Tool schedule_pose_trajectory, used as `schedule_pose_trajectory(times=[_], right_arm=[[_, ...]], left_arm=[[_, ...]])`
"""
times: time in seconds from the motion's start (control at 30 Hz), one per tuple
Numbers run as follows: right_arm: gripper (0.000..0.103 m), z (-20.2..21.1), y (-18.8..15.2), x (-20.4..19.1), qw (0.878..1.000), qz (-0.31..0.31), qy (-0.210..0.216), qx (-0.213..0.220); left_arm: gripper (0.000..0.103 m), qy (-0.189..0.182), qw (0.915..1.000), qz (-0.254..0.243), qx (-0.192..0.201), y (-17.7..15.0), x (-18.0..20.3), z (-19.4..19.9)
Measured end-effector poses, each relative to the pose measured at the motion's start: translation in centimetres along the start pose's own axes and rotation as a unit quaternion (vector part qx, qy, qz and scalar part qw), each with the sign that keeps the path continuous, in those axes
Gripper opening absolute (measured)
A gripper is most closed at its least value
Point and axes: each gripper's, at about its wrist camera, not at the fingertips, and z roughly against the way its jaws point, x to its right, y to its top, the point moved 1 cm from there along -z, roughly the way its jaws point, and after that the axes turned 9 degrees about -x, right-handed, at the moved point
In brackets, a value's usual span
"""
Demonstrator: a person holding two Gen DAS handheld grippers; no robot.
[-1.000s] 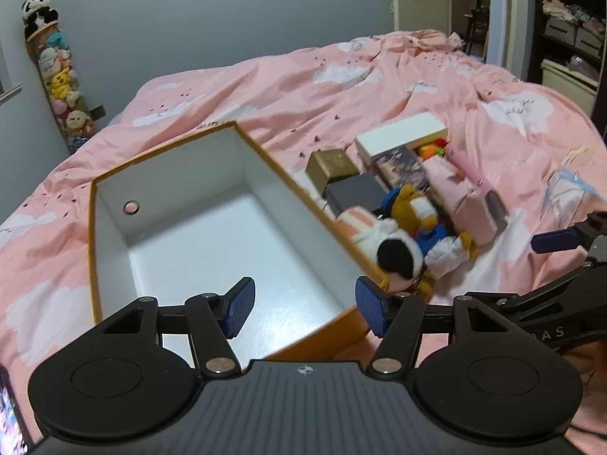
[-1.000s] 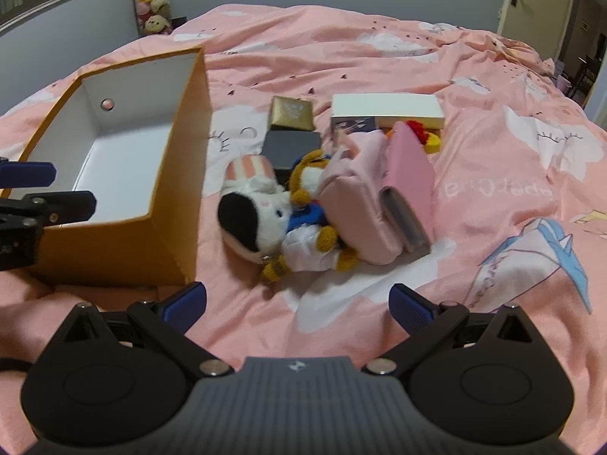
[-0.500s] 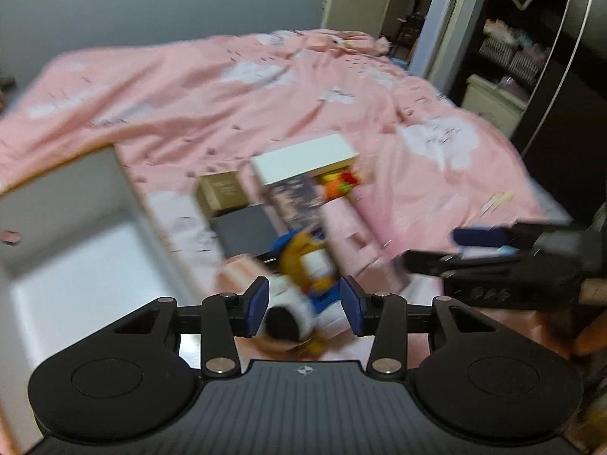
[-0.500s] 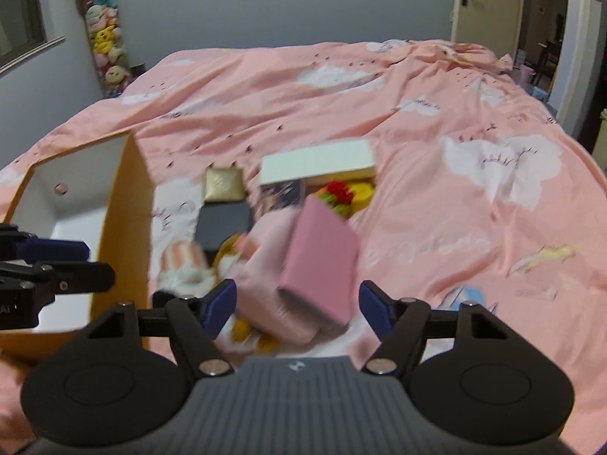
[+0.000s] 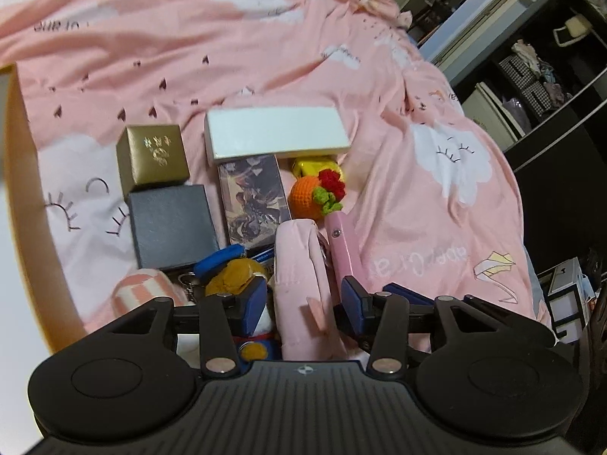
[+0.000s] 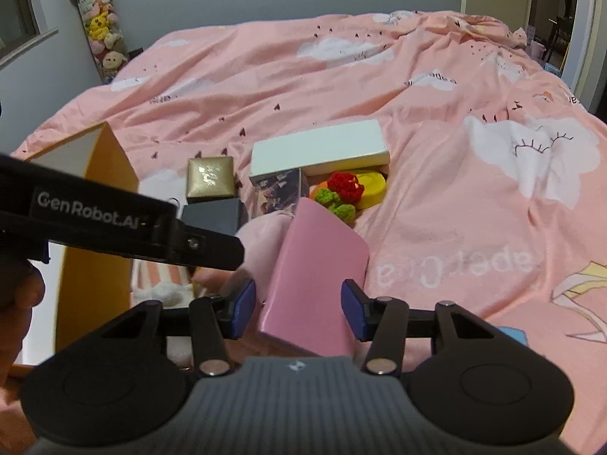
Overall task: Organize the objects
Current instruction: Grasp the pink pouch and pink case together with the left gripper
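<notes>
Grippers half-open, closing: left gripper (image 5: 303, 303) straddles pink pouch (image 5: 299, 265), right gripper (image 6: 297, 305) pink case (image 6: 315, 284).

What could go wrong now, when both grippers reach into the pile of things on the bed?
The left gripper and right gripper sit side by side; their fingers may collide. The pink pouch and pink case lean together, so lifting one may tip the other. The plush lies against the pouch and may be dragged along.
</notes>
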Motion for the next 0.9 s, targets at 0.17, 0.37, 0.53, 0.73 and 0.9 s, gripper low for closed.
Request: schedule_pose_trajectory(times=[0.17, 0.37, 0.53, 0.73, 0.9], right_arm=[[0.042, -1.0, 0.2, 0.3, 1.0, 0.003, -0.001, -0.007], [0.033, 0.6, -0.1, 2.6, 1.0, -0.012, -0.011, 0.002], [0.022, -0.2, 0.2, 4.5, 0.999, -0.037, -0.012, -0.012], [0.019, 0.7, 0.2, 5.1, 0.998, -0.054, 0.01, -0.005], [0.018, 3.8, 0.2, 3.9, 0.999, -0.042, 0.011, 0.031]], left_arm=[[0.055, 0.005, 0.9997, 0.011, -0.021, 0.5, -0.4, -1.9], [0.055, -0.015, 0.9991, 0.019, -0.036, 0.6, -0.4, -3.0], [0.04, -0.005, 0.9997, 0.005, -0.024, 0.7, 0.4, -3.1], [0.035, -0.001, 0.9999, -0.012, 0.01, -0.1, 0.9, -1.3], [0.034, 0.0, 0.9976, -0.029, 0.064, -1.1, 1.3, 3.3]])
